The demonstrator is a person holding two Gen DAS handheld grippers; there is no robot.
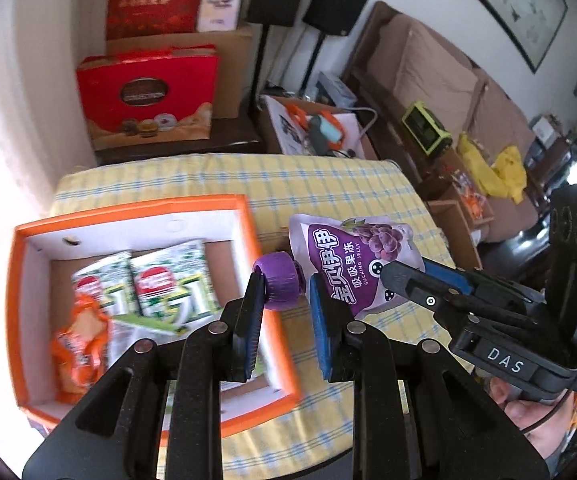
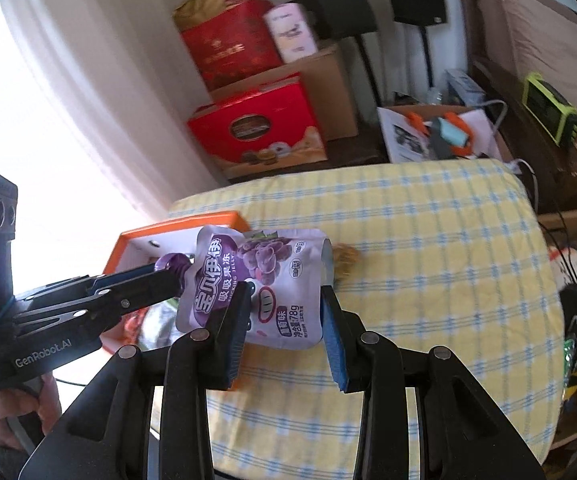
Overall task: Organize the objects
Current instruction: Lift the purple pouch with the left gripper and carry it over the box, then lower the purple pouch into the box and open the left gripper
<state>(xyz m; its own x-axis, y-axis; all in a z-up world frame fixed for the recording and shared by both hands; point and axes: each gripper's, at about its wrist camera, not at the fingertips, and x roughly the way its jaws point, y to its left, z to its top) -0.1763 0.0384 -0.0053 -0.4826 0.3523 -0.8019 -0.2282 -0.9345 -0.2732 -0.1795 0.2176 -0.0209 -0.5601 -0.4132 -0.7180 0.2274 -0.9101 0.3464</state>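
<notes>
Grape jelly pouch (image 2: 260,280) hanging above checked desk (image 2: 428,240), beside orange box (image 1: 128,210). Left claw (image 1: 284,300) clamping purple cap (image 1: 278,286); right claw (image 2: 284,316) pinching pouch body. Pouch soft, probably slippery; rigid cap giving surest hold.

At the left of my view a window (image 2: 28,128) floods the pale curtain and white wall (image 2: 136,92) with glare. Ahead lies a table under a yellow-and-blue checked cloth (image 2: 428,240), and behind it, upper centre, red gift boxes (image 1: 148,100) stacked on cardboard beside two black speakers (image 2: 372,0) on stands. At upper right a brown sofa (image 1: 440,68) sits under a framed picture (image 1: 516,0).
</notes>
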